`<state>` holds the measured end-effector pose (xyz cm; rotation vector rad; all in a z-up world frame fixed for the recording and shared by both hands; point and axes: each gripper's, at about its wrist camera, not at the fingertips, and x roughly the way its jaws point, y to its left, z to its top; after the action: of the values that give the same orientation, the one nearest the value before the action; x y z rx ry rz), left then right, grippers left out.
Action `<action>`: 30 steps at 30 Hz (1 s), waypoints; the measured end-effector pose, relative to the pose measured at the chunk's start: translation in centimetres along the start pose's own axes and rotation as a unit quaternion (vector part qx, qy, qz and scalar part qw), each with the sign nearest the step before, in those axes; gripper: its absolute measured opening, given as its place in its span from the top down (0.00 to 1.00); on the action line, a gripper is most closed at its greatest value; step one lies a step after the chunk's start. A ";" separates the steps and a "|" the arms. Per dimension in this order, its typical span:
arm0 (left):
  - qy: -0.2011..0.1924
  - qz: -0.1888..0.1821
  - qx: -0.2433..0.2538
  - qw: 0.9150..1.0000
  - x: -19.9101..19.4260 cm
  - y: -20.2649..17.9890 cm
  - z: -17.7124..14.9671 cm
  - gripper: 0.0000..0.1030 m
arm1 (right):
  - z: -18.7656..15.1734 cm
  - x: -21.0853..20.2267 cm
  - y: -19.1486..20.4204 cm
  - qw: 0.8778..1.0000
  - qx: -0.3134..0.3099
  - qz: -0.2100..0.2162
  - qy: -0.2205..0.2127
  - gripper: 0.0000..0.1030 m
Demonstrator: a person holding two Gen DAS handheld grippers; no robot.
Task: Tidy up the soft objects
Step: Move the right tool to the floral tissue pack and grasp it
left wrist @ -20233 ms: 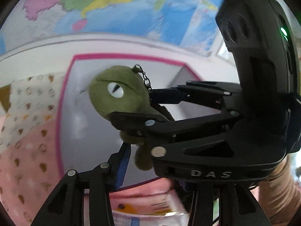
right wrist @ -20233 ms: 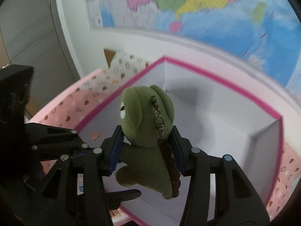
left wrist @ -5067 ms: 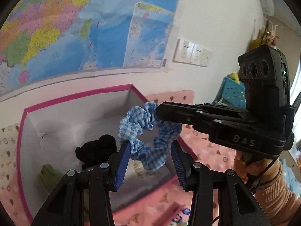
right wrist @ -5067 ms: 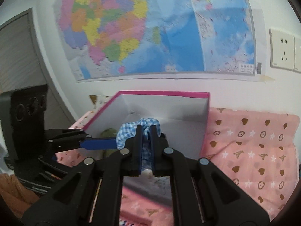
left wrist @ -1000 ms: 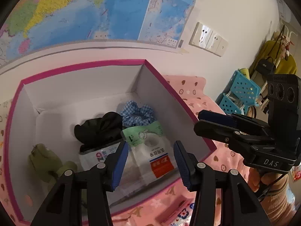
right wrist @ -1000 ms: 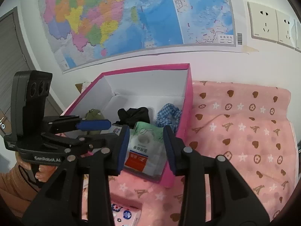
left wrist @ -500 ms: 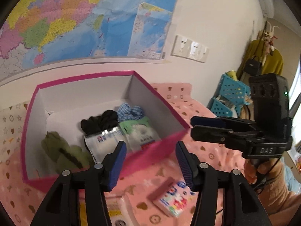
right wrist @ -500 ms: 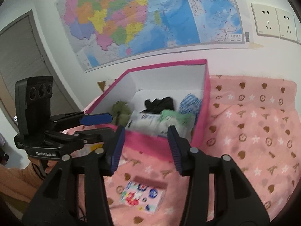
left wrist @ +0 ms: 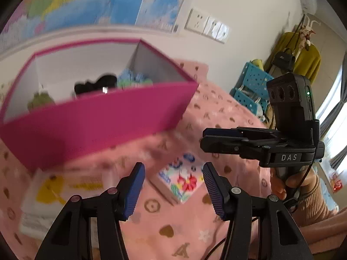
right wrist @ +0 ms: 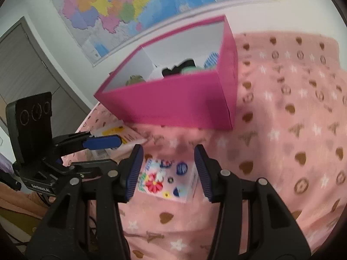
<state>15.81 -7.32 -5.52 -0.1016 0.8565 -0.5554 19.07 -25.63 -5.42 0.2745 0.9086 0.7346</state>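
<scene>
A magenta box [left wrist: 97, 117] [right wrist: 173, 99] stands on the pink blanket. It holds a green plush [right wrist: 134, 79], a black soft item [right wrist: 180, 66], a blue checked scrunchie [right wrist: 211, 57] and a pale green packet [right wrist: 190, 69]. In front of the box lies a floral tissue packet [left wrist: 182, 179] [right wrist: 167, 177]. My right gripper [right wrist: 168, 169] hovers just over the floral packet, open, its pads apart from it. My left gripper [left wrist: 173, 184] is open and empty, low over the blanket beside the same packet. Each gripper shows in the other's view: the right gripper [left wrist: 216, 138], and the left gripper [right wrist: 99, 149].
A white and yellow packet [left wrist: 65, 186] [right wrist: 117, 134] lies on the blanket left of the floral one. A map and wall sockets [left wrist: 208, 26] are on the wall behind. Blue plastic crates [left wrist: 251, 86] stand off the blanket's far right. A hand in a tan sleeve [left wrist: 303, 195] grips the right handle.
Both grippers have drawn back from the box and sunk toward the blanket. The box's front wall now hides most of its contents. The floral packet has come up close between the fingers.
</scene>
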 end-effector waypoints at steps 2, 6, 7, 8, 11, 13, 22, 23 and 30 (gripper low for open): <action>0.012 -0.006 -0.008 1.000 0.6 0.1 -0.5 0.45 | -0.5 0.3 -0.4 1.000 0.009 0.000 0.005 0.51; 0.028 -0.012 -0.008 1.000 1.4 -0.2 -1.2 0.45 | -1.4 0.7 -0.9 1.000 0.023 0.000 0.013 0.51; 0.030 -0.014 -0.008 0.999 1.6 -0.2 -1.2 0.45 | -1.6 0.8 -1.0 1.000 0.025 0.001 0.013 0.51; 0.033 -0.016 -0.010 0.999 1.7 -0.2 -1.3 0.45 | -1.8 0.8 -1.0 1.000 0.027 0.001 0.014 0.51; 0.042 -0.025 -0.018 0.999 2.3 -0.1 -1.7 0.47 | -2.1 1.0 -1.2 0.999 0.034 0.001 0.015 0.51; 0.047 -0.027 -0.021 0.998 2.6 -0.1 -1.5 0.50 | -2.3 1.1 -1.3 0.999 0.037 0.001 0.016 0.51; 0.059 -0.029 -0.028 0.997 3.6 -0.3 -1.8 0.61 | -2.8 1.8 -1.2 0.999 0.041 0.009 0.021 0.51; 0.059 -0.028 -0.028 0.998 3.6 -0.2 -1.9 0.63 | -2.8 2.0 -1.1 0.999 0.041 0.009 0.022 0.51; 0.062 -0.030 -0.031 0.997 3.8 0.0 -2.1 0.66 | -2.9 2.5 -0.6 0.999 0.033 0.008 0.028 0.54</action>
<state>16.26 -8.99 -9.48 -0.1512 0.9944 -0.5971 18.00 -24.65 -9.02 0.3218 0.9870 0.7316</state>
